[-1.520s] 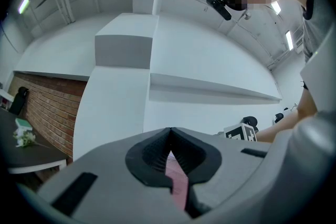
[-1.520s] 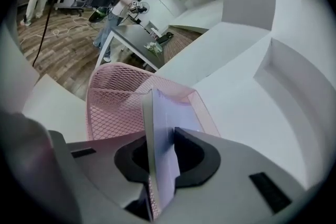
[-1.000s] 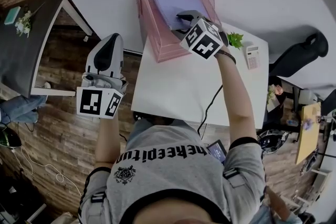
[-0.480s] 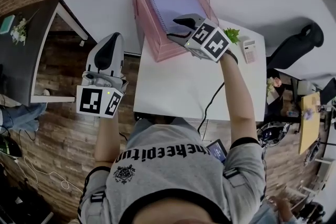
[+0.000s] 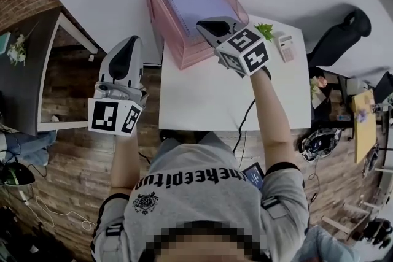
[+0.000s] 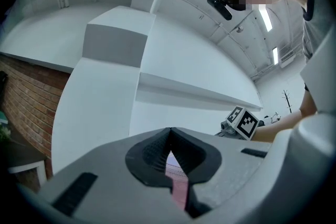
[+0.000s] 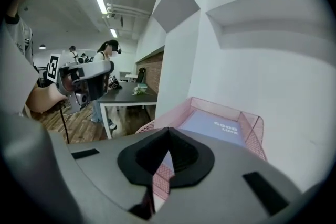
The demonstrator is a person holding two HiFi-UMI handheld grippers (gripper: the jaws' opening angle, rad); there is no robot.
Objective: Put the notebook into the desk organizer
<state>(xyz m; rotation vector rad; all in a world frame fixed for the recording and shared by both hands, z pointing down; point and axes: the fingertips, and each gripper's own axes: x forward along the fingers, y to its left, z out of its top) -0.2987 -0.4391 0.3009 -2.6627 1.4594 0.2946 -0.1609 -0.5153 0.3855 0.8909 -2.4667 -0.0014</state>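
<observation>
The notebook (image 5: 199,0) is lilac with pale letters. The desk organizer (image 5: 178,49) is pink, with a fine mesh pattern. The worktop (image 5: 202,101) is plain white.

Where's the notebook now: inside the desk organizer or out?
Inside. The purple notebook lies flat, cover up, within the walls of the pink mesh desk organizer. The right gripper has just closed, holding nothing.

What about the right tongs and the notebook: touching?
Apart. Right gripper view: the shut right tongs hold nothing; the notebook lies beyond them in the organizer.
</observation>
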